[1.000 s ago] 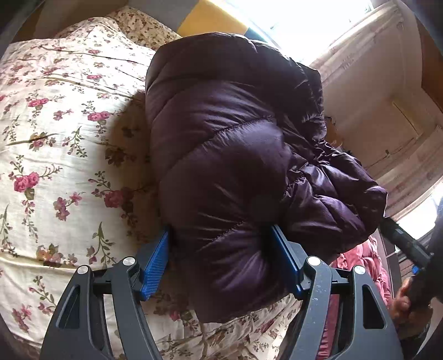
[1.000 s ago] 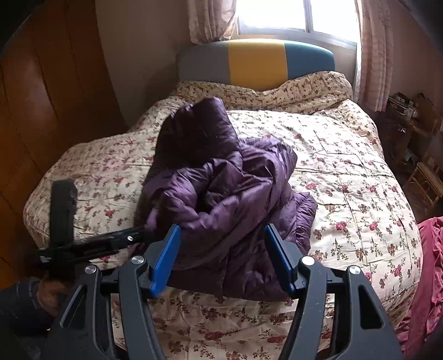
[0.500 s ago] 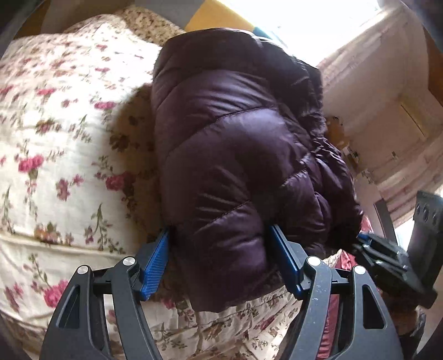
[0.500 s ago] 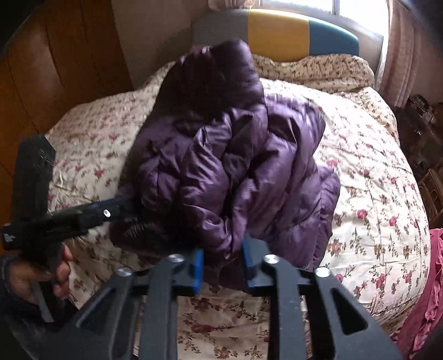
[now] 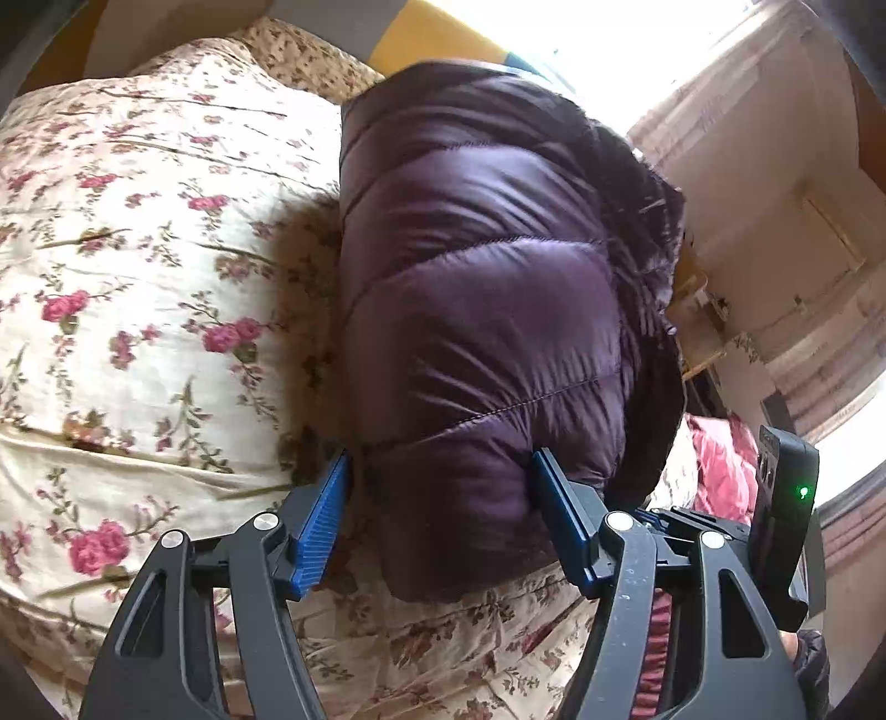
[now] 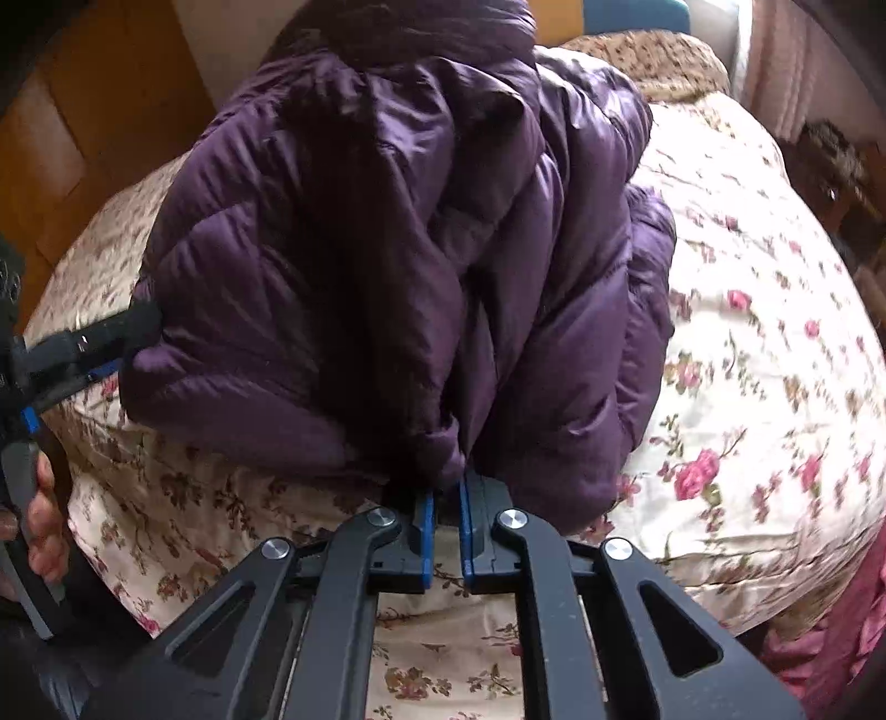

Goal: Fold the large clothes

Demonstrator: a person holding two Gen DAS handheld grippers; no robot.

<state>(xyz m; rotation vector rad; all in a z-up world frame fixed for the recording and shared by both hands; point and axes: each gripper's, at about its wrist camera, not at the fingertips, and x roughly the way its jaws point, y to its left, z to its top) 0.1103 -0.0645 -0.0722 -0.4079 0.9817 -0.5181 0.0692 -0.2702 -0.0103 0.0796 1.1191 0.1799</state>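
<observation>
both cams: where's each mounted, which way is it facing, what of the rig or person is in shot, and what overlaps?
Left wrist: on the left gripper, looking down along its fingers at the purple puffer jacket on the floral bedspread; jaws closing around a fold; right gripper at lower right.
Right wrist: on the right gripper, aimed steeply down at the jacket's near edge, pinching fabric; a hand holds the left gripper at left.
Shared: jacket, bedspread, headboard.

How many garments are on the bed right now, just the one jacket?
1: a purple puffer jacket bunched on the floral bedspread, its near edge pinched in the right gripper. More could be hidden beneath it. Some pink fabric shows beyond the bed's edge.
</observation>
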